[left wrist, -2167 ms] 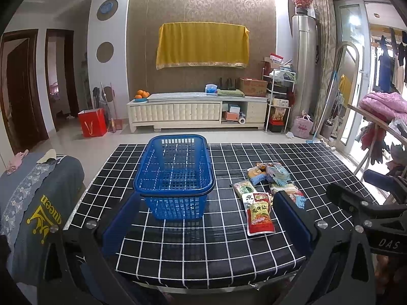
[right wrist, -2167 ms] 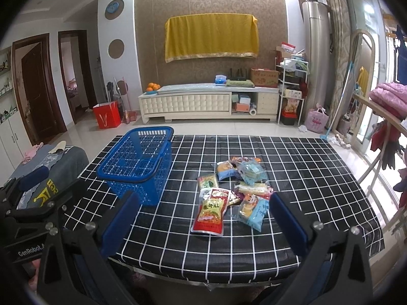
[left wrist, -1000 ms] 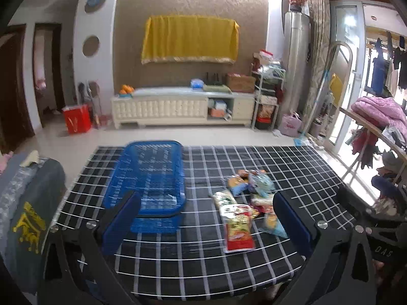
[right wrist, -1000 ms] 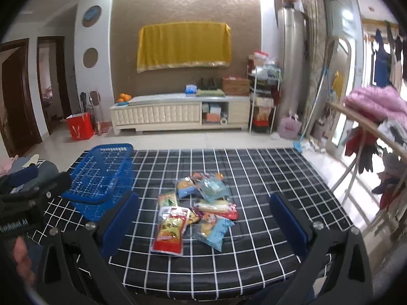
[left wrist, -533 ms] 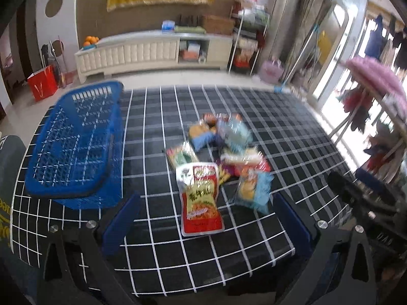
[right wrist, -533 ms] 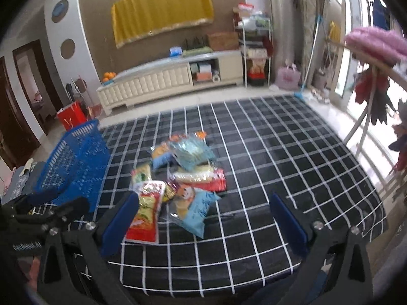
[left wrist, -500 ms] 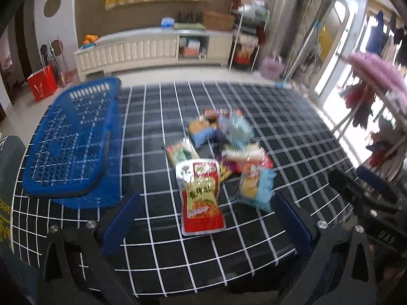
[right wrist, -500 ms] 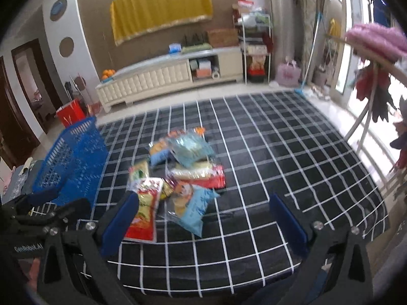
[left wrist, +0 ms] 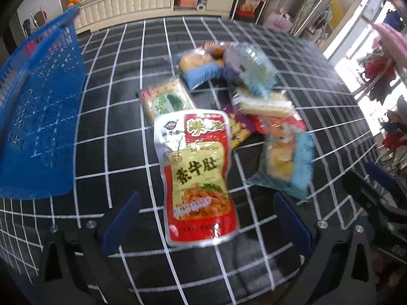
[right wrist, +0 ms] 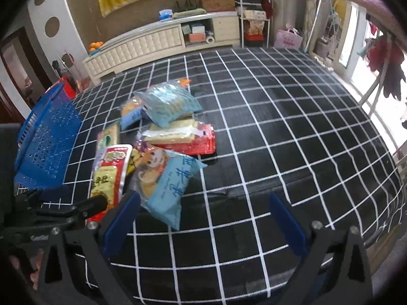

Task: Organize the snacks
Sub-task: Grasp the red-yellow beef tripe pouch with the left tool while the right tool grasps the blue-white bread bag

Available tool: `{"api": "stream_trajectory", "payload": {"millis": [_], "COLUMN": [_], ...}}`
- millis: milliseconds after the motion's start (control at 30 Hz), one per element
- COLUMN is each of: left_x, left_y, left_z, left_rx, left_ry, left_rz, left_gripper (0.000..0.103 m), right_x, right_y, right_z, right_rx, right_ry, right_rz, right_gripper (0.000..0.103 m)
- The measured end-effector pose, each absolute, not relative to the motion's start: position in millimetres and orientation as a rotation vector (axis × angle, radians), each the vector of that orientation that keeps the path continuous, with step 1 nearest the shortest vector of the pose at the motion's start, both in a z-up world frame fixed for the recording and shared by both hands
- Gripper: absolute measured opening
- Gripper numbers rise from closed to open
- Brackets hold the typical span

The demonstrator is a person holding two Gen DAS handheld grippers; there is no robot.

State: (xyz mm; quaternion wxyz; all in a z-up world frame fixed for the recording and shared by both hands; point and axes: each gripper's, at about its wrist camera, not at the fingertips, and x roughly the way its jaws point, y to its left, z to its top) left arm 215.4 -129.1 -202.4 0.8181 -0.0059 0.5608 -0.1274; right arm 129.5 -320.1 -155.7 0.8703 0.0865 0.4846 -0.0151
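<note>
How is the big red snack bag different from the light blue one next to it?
The red snack bag is longer and lies right between the fingers of the open left hand-held gripper; the light blue snack bag is shorter and sits off to its right. The red one lies flat, while the blue one looks puffier. The red bag has yellow panels; the blue one shows a cartoon picture. Both rest on the checked table.

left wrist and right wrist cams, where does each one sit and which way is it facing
Left wrist view: on the left tongs, looking down and forward at the red snack pouch between its open blue fingers; the right tongs' black frame shows at far right.
Right wrist view: on the right tongs, open, facing the checked table; the left tongs and a hand show at lower left.
Both share the blue basket, the red pouch and the light blue packet.
</note>
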Motion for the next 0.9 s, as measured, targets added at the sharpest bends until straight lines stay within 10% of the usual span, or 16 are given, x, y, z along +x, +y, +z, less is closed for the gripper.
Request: {"api": "stream_trajectory", "payload": {"millis": [633,900], "left_x": [221,191], "left_y": [-140,-117], "left_z": [-222,-201], "left_rx": [0.097,0.049], "left_ry": [1.212,1.157], "left_rz": [-0.198,-0.206], "left_gripper": [0.039,0.037], "right_x": [124,129], "right_y": [-325,-316], "right_z": [-173,-167], "right_rx": [0.202,0.241], "right_ry": [1.057,1.062], "right_rz": [-0.038,-0.028], "right_gripper": [0.102,0.102]}}
